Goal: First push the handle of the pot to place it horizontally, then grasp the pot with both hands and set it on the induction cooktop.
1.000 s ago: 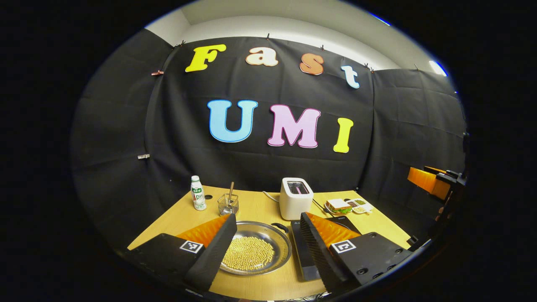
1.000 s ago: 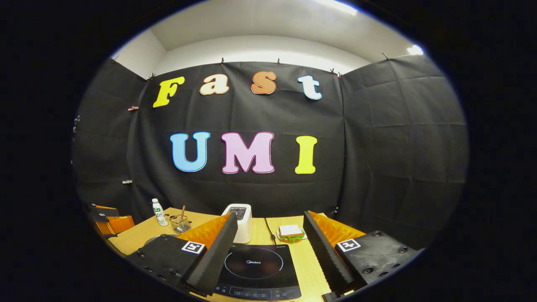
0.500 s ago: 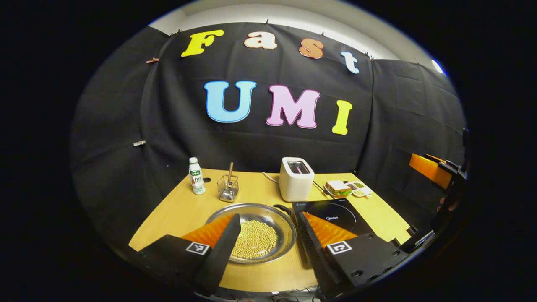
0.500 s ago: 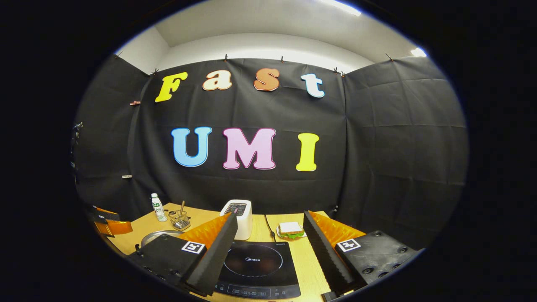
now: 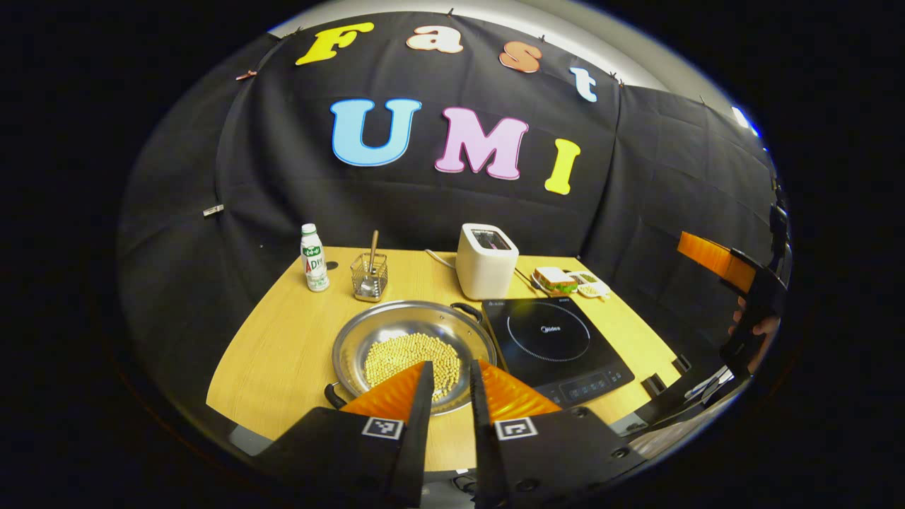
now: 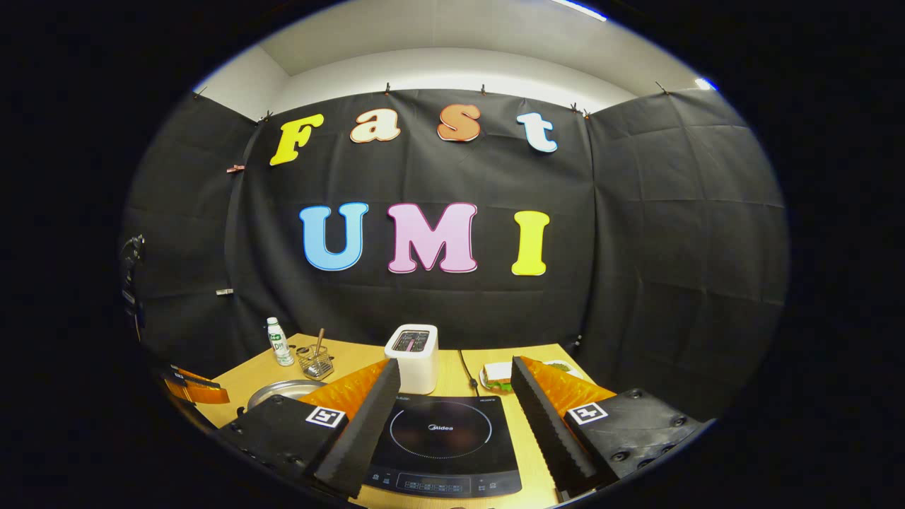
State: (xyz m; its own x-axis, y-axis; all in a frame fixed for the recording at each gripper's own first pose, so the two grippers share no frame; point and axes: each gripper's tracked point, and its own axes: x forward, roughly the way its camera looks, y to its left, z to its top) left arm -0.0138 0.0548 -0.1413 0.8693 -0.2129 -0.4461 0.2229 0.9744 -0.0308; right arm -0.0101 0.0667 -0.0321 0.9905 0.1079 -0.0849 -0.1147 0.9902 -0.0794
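Black cloth backed a wooden table (image 5: 283,353) that carried everything you needed. Your pot (image 5: 413,350), a wide shallow steel pan holding a layer of pale beans (image 5: 410,353), sat just at 9 o'clock of the induction cooktop (image 5: 558,339), apart from it. I'd judge it stiff, smooth and slippery at the rim, fairly heavy with that load, and apt to spill if tipped. Its dark loop handles sat at about 1 o'clock (image 5: 466,309) and 7 o'clock (image 5: 332,396) on the rim; those are your holds, one per gripper, once they lie level across.

Your left gripper (image 5: 445,382) hovered above the pot's near edge, fingers drawn nearly together with a slim gap, clasping nothing. Your right gripper (image 6: 452,417) hung spread wide over the cooktop (image 6: 442,442), empty.

From the left gripper view you got the whole pot, beans and both handles, plus your other gripper (image 5: 735,272) off at 3 o'clock. From the right gripper view you got merely a sliver of pot rim (image 6: 283,389) at 9 o'clock, but the cooktop's controls lay plain.
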